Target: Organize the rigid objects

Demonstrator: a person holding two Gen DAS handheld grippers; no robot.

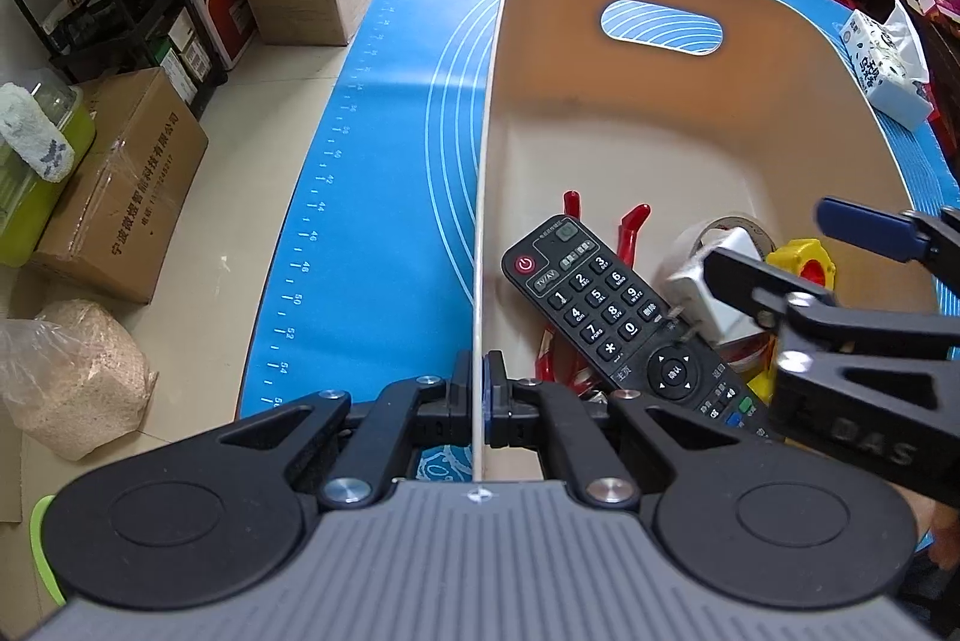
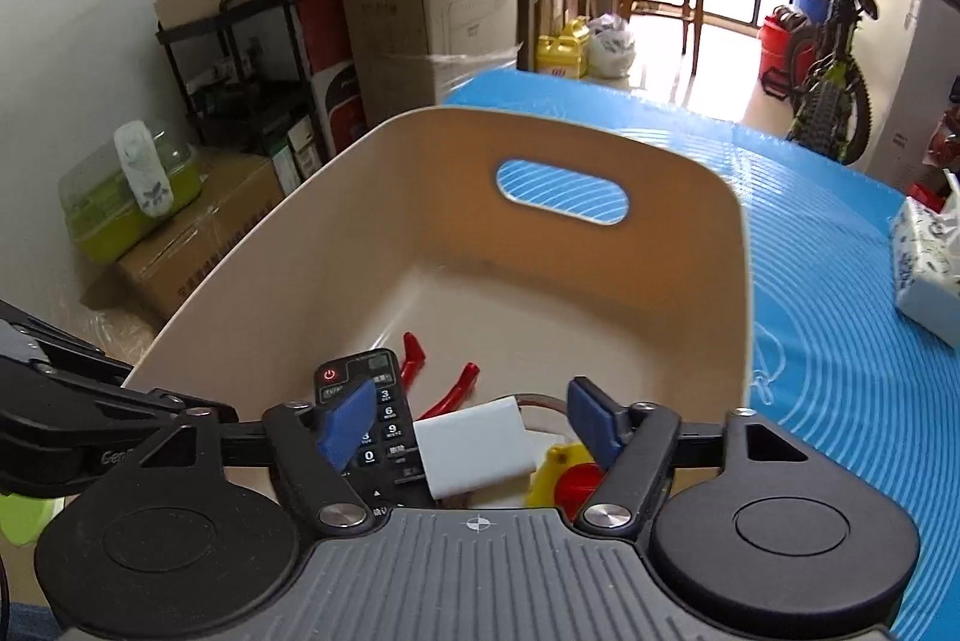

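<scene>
Left wrist view: your left gripper (image 1: 478,395) pinches the beige bin (image 1: 600,143) by its near rim; the remote (image 1: 624,323) lies inside, just right of it.

Right wrist view: your right gripper (image 2: 474,425) hangs spread, empty, above the white adapter (image 2: 474,449) in the bin.

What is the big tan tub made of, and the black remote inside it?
The big beige tub looks like thin moulded plastic: smooth matte walls, rounded corners, a cut-out handle hole. The black remote control looks like hard plastic with a slight sheen; its printed buttons are probably rubber.
</scene>
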